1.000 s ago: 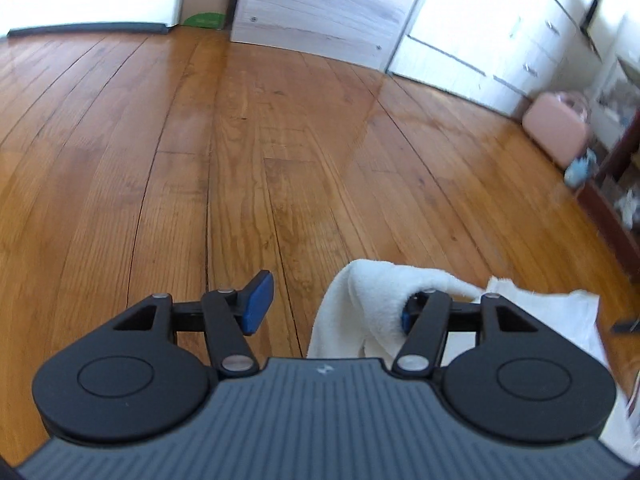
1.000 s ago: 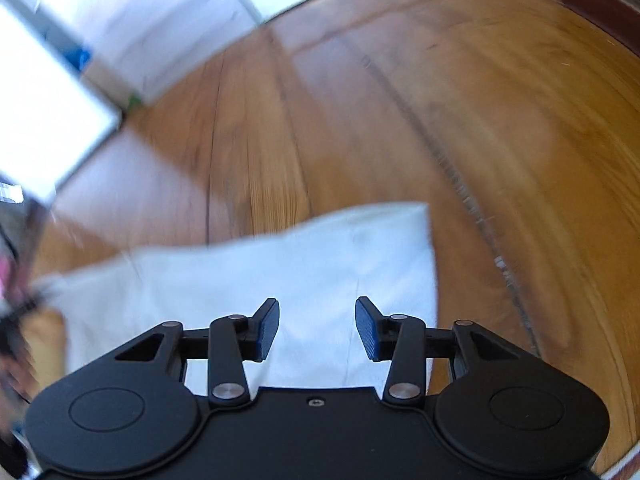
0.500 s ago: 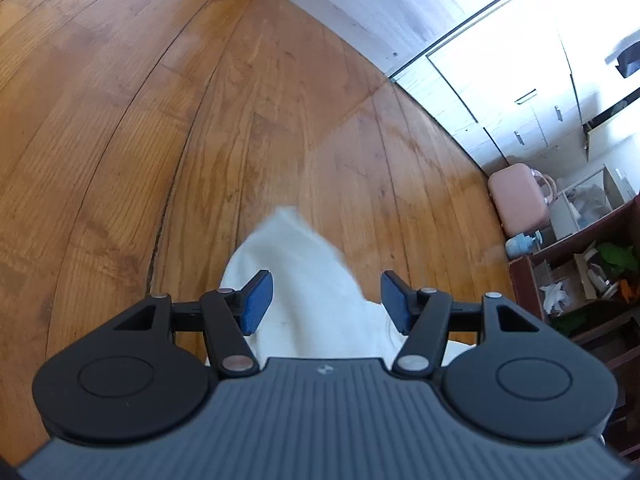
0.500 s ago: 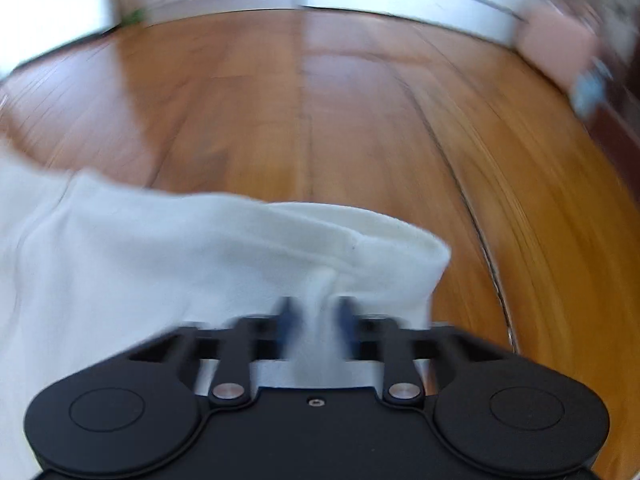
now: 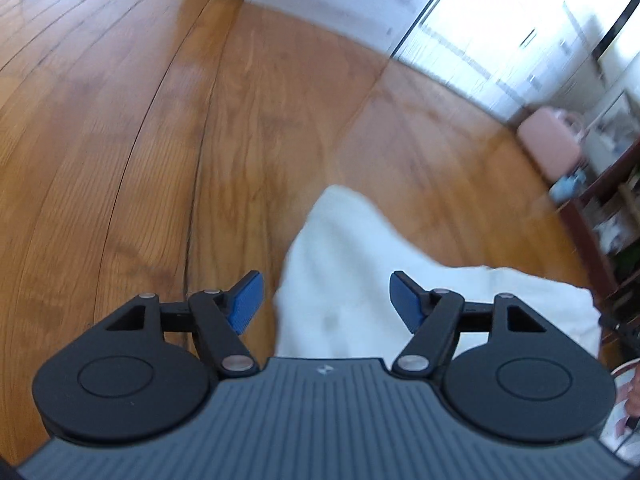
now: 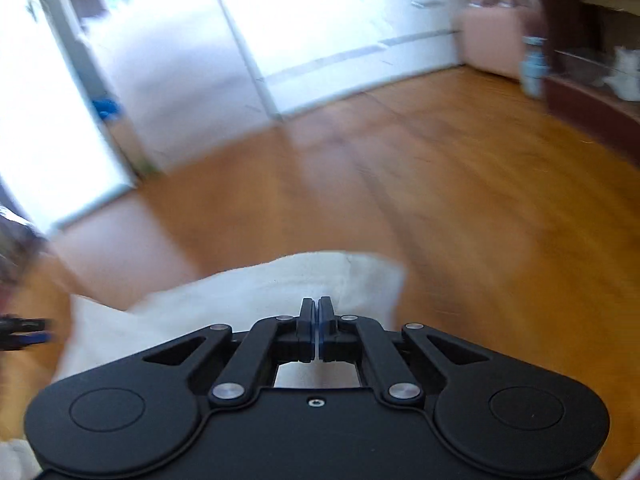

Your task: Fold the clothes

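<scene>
A white garment [image 5: 352, 276] lies on the wooden floor [image 5: 120, 128], one corner pointing away from me. My left gripper [image 5: 326, 300] hangs open above it, blue pads wide apart, cloth showing between them but not pinched. In the right wrist view the same white garment [image 6: 224, 304] is lifted at its edge. My right gripper [image 6: 319, 308] is shut on that edge, its two pads pressed together with the cloth bunched in front of them. The left gripper's tip [image 6: 24, 332] shows at the far left of that view.
A pink case [image 5: 550, 142] and a light blue bottle [image 5: 568, 186] stand on the floor at the right, beside a dark wooden shelf unit [image 5: 616, 208]. White cabinet doors [image 6: 328, 28] line the far wall. Bare wooden floor stretches to the left.
My right gripper went from open over the flat garment to shut on its edge, and has lifted it. My left gripper stayed open and shifted over the cloth's corner.
</scene>
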Available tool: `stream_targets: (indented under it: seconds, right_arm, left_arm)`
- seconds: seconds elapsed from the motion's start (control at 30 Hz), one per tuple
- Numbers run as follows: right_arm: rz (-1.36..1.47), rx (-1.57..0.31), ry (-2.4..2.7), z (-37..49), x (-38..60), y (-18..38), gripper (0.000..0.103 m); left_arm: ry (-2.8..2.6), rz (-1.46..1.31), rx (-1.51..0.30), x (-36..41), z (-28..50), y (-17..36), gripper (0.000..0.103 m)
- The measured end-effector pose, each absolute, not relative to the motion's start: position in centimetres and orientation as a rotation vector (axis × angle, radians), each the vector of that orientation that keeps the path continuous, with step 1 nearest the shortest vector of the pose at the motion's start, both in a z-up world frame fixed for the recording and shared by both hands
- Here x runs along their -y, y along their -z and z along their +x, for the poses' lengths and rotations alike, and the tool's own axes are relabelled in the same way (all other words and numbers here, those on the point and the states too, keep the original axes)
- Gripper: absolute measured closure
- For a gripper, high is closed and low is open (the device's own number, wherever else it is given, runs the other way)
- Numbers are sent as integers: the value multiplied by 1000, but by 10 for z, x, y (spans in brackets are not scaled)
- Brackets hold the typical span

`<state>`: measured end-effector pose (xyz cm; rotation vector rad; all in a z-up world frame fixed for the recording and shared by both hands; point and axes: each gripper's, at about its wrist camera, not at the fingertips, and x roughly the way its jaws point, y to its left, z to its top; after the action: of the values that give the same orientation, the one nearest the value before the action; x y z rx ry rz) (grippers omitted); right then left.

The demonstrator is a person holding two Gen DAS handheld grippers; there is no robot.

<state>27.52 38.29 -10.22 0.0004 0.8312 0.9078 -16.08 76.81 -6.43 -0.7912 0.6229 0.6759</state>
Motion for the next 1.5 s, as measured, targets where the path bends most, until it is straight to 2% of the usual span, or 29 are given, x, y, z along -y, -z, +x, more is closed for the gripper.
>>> stream_targets:
  seconds: [0.17, 0.33, 0.37, 0.4, 0.43, 0.5, 0.53, 0.57, 0.67, 0.8, 0.83, 0.87, 0.93, 0.97, 1.0, 1.03, 1.13, 1.23, 1.33, 1.4, 1.43, 1.47, 1.5]
  right_arm:
    - [145, -823, -869, 292, -350, 102, 102]
    - [-254, -910, -628, 304, -368, 149, 103]
    - [-265, -900, -585, 305, -368, 150, 100]
    - [-201, -915, -578, 308, -363, 151, 91]
    - [-75, -948, -600, 313, -354, 151, 91]
    - [139, -1038, -634, 319, -342, 155, 67]
    - [241, -1086, -648, 321, -336, 157, 49]
    - [292, -1106, -661, 320, -333, 157, 42]
    - [263, -1088, -687, 312, -339, 150, 36]
    - [182, -1098, -676, 312, -353, 154, 34]
    - [168, -1108, -675, 312, -354, 157, 34]
    - [155, -1109, -680, 311, -357, 160, 34]
    - [106, -1069, -703, 306, -367, 166, 32]
    - [54, -1032, -723, 301, -374, 167, 50]
    - [-8, -992, -750, 297, -381, 167, 76]
    - [-72, -945, -768, 292, -388, 165, 95]
    - [-198, -763, -815, 275, -416, 141, 96]
    - [-275, -667, -891, 268, -461, 117, 97]
    - [-336, -598, -919, 263, -508, 99, 97]
    - [-404, -596, -790, 266, -533, 106, 96]
    - [-436, -595, -725, 267, -545, 109, 96]
    - [-469, -592, -659, 268, -557, 113, 95]
    - [-500, -590, -594, 269, -569, 116, 92]
  left_arm:
    - [-685, -765, -662, -763, -163, 69, 34]
    - [-693, -706, -707, -761, -158, 69, 34]
    - [-688, -713, -706, -762, -155, 71, 34]
    - [-681, -726, -703, -763, -152, 72, 34]
    - [-673, -740, -700, -765, -149, 74, 34]
    - [-652, -739, -707, -764, -140, 78, 32]
    - [-637, -716, -722, -761, -132, 79, 30]
    - [-622, -693, -737, -757, -125, 81, 29]
    - [-575, -623, -780, -748, -103, 85, 29]
    - [-513, -528, -836, -735, -74, 91, 26]
    - [-497, -505, -849, -731, -67, 92, 28]
    - [-481, -481, -862, -728, -59, 94, 37]
    - [-449, -433, -889, -721, -45, 97, 80]
    - [-465, -404, -898, -716, -41, 92, 83]
    - [-492, -372, -906, -709, -38, 85, 83]
    - [-519, -339, -914, -703, -35, 78, 84]
    - [-657, -312, -879, -706, -45, 44, 85]
    - [-808, -228, -806, -714, -61, 9, 85]
    - [-936, -147, -815, -727, -70, 5, 85]
    - [-955, -187, -815, -723, -87, 3, 75]
    - [-959, -215, -814, -721, -96, 2, 64]
    - [-964, -242, -813, -718, -105, 1, 47]
    - [-968, -269, -812, -716, -114, -1, 39]
